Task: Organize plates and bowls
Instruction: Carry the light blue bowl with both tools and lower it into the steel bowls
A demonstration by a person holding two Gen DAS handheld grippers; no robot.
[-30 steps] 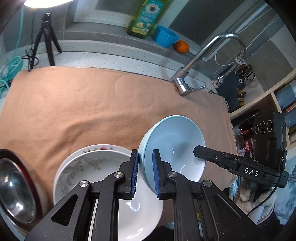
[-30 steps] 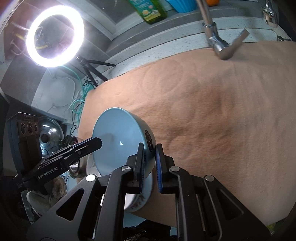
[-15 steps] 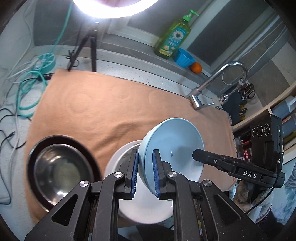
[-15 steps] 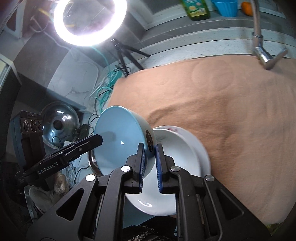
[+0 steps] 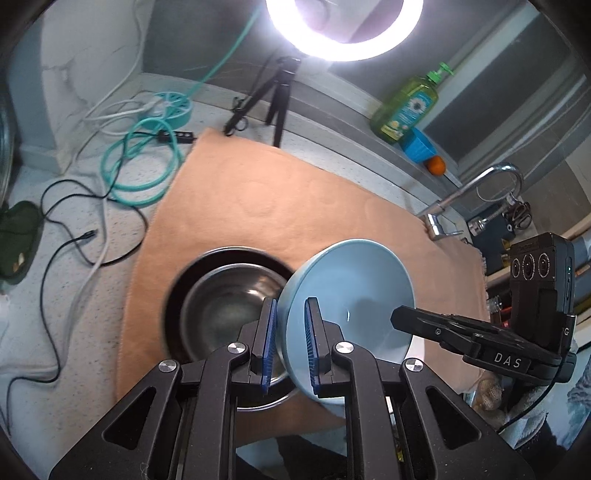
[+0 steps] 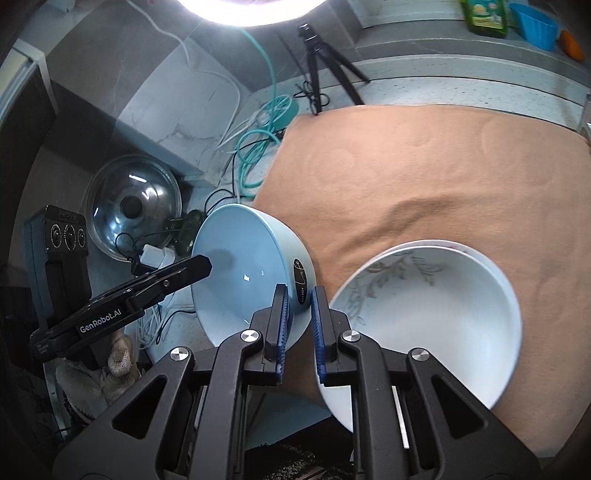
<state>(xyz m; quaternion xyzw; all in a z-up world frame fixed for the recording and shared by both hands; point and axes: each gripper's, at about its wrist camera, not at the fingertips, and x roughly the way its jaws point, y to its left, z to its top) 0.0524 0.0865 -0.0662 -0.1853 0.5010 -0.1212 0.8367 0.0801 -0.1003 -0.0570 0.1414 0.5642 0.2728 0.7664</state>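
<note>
**Blue bowl held at both sides above the cloth**

The left gripper (image 5: 290, 341) is clamped on the rim of the blue bowl (image 5: 351, 291): 1 blue pad sits outside the wall, the other inside. The right gripper (image 6: 299, 330) grips the opposite rim the same way, its 2 pads pinching the wall just beside a dark oval label. The bowl hangs tilted between the 2 grippers, clear of the tan cloth (image 5: 295, 206).

In the left wrist view, a steel bowl (image 5: 225, 295) lies on the cloth just left of the fingers and partly beneath them, its image blurred. Beyond the fingertips the cloth runs to a tripod (image 5: 275, 98) under a ring light (image 5: 343, 33), with a green soap bottle (image 5: 410, 107) and a tap (image 5: 476, 195) to the right.

In the right wrist view, a white bowl (image 6: 436, 321) with a grey leaf pattern sits on the cloth just right of the fingers, stacked in another white dish whose rim shows behind it. Left of the fingers, off the cloth, a steel lid (image 6: 133, 210) leans near loose cables.
</note>
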